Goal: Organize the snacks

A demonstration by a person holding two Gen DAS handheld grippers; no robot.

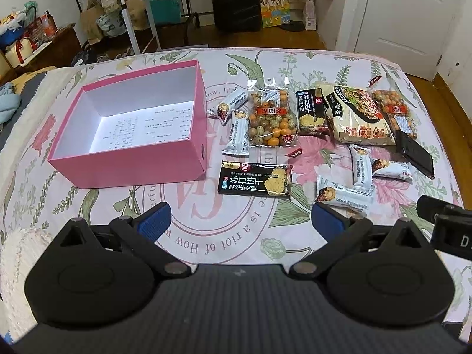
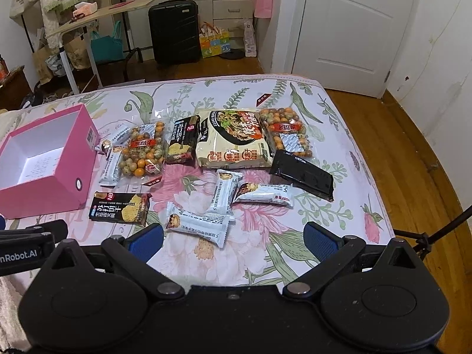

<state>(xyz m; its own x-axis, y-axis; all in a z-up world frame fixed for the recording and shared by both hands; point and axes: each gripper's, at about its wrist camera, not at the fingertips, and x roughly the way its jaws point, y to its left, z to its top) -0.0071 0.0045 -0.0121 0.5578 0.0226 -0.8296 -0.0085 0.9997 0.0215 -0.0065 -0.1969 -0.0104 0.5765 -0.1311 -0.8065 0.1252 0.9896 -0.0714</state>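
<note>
An empty pink box (image 1: 129,159) (image 2: 76,159) with a white inside stands on the floral bed sheet (image 1: 224,236) (image 2: 265,253), left of the snacks. Beside it lie black cracker packs (image 1: 255,180) (image 2: 121,208), clear bags of coloured nuts (image 1: 270,118) (image 2: 143,152), a large noodle packet (image 1: 358,115) (image 2: 233,138), a plain black pack (image 2: 303,174) and several white snack bars (image 1: 343,196) (image 2: 197,224). My left gripper (image 1: 240,221) hovers open in front of the near cracker pack. My right gripper (image 2: 234,236) is open just short of the nearest white bar. Neither holds anything.
Beyond the bed stand a black suitcase (image 1: 236,0) (image 2: 174,31), a folding desk (image 2: 97,17) with bags under it, and a white door (image 2: 348,26). Wooden floor (image 2: 413,159) lies right of the bed edge. The other gripper's body shows at each view's side (image 1: 448,224) (image 2: 26,244).
</note>
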